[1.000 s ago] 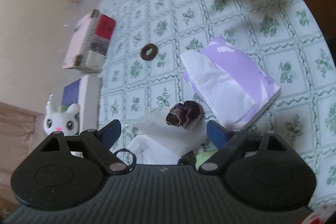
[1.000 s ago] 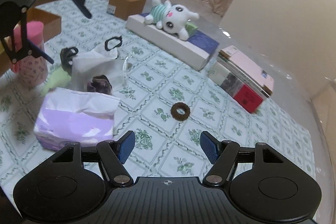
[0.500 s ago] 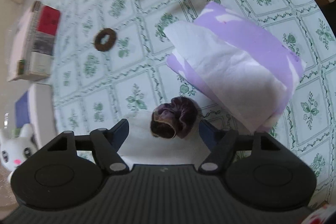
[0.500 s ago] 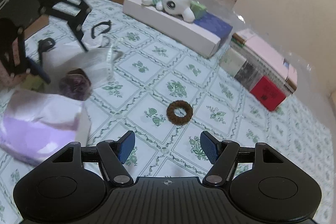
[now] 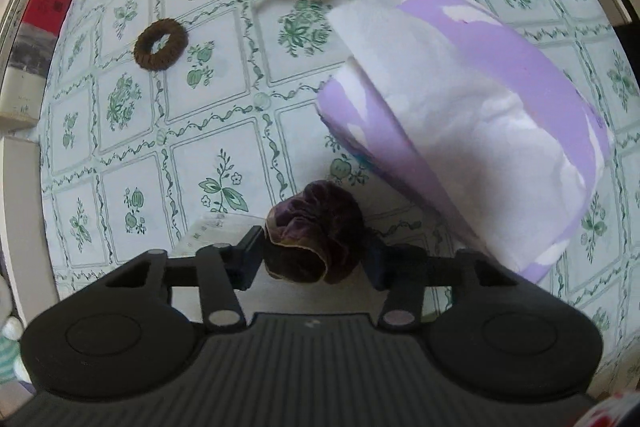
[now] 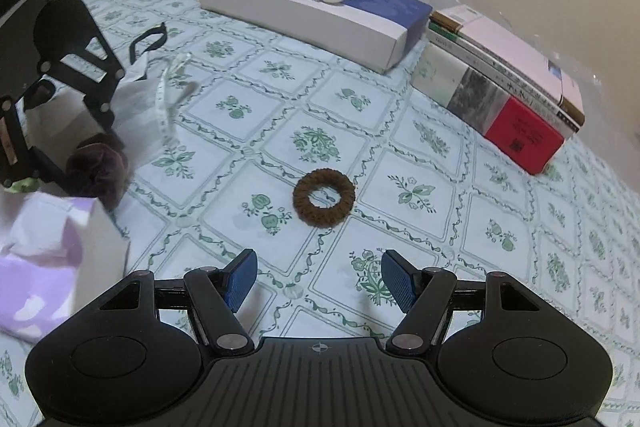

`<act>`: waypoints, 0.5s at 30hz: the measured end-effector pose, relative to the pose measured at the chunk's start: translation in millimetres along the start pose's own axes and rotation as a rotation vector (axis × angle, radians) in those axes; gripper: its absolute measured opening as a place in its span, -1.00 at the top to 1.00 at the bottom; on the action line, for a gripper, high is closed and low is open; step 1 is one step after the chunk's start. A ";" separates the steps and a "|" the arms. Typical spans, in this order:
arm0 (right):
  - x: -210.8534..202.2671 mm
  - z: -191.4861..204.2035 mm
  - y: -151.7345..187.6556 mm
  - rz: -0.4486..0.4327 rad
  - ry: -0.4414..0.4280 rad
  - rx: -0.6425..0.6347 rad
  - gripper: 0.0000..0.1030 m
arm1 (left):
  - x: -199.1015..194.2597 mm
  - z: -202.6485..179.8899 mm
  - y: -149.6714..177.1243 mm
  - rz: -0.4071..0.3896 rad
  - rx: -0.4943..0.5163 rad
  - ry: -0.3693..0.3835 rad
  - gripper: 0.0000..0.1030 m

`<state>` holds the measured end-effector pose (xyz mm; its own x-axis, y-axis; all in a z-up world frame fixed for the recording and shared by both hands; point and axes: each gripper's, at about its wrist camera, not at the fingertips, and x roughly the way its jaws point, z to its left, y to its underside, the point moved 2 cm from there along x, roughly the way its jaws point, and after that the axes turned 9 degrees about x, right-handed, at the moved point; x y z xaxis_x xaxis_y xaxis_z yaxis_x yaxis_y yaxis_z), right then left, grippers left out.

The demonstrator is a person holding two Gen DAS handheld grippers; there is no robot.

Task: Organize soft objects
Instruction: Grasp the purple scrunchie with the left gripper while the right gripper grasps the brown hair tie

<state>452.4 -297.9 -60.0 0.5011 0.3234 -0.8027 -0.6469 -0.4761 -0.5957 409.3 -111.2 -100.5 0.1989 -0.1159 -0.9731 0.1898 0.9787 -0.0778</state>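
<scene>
My left gripper (image 5: 314, 261) had just been closing; its jaws clamped the purple scrunchie (image 5: 316, 237). My right gripper (image 6: 318, 281) had its jaws apart and empty, the brown scrunchie (image 6: 324, 197) lying ahead of them. Next, I judged, a gentle lift.

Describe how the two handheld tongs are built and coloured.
Both tongs, left and right, match: a black ribbed body, two round black discs at the sides, black linkage arms with silver pivot pins, and fingers faced with blue ridged pads. A small crosshair mark sits on the body.

A scrunchie (image 5: 314, 233) lies beside the tissue pack (image 5: 472, 131) — a hair ring (image 6: 324, 197) well apart, books (image 6: 500, 95) behind it.
</scene>
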 end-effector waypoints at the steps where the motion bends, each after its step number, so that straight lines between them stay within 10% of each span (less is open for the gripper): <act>1: 1.5 -0.5 -0.8 0.001 -0.002 0.006 -0.33 | 0.6 0.6 0.3 -0.001 -0.008 0.001 0.21; 15: 24.6 -2.3 -19.5 0.013 -0.022 0.071 -0.33 | -36.2 36.1 11.9 -0.158 -0.307 -0.090 0.50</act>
<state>478.6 -282.5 -68.1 0.4798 0.3359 -0.8105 -0.6931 -0.4213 -0.5849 439.0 -101.4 -58.3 0.2767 -0.2712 -0.9219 -0.0702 0.9511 -0.3009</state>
